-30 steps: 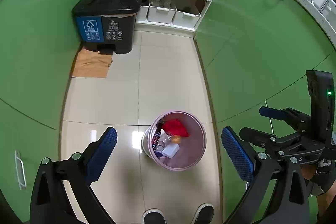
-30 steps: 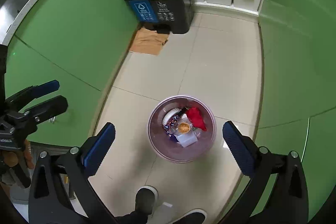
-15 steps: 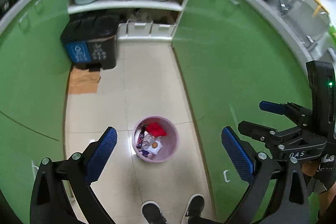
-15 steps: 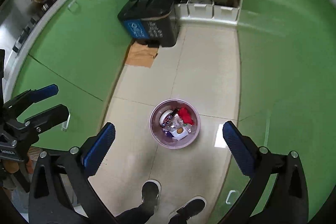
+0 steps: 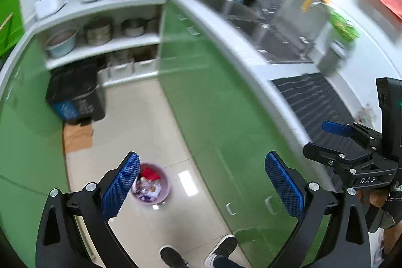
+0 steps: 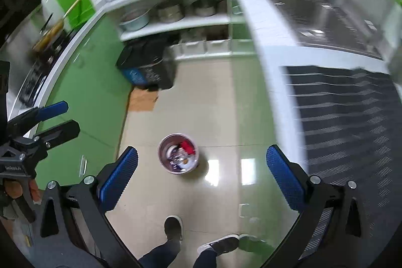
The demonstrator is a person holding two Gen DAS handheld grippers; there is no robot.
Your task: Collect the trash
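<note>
Left gripper (image 5: pixel 202 183) and right gripper (image 6: pixel 202 180), each with blue textured pads, both spread wide and holding nothing. Below and ahead of both, on the cream tiled floor (image 6: pixel 201 97), stands the round pink plastic waste basket (image 5: pixel 165 189), upright, carrying red, white and dark scraps of trash. In the left wrist view it lies just beside the left-hand pad, partly behind it; in the right wrist view it sits between the pads, slightly left of centre. By this framing the right gripper is the better aligned, though neither is near. The basket is round, so no long axis governs approach; its open mouth faces upward toward both grippers. To the right of the grippers runs the green cabinet front under the white bench (image 6: pixel 266 24), with a dark ribbed mat (image 6: pixel 351 112). Farther off, a black two-part bin (image 6: pixel 148 67).

Compared with one second earlier, the basket appears much smaller and lower, and the bench top and sink, formerly out of frame, are now visible: both grippers have risen well away from the basket.
</note>
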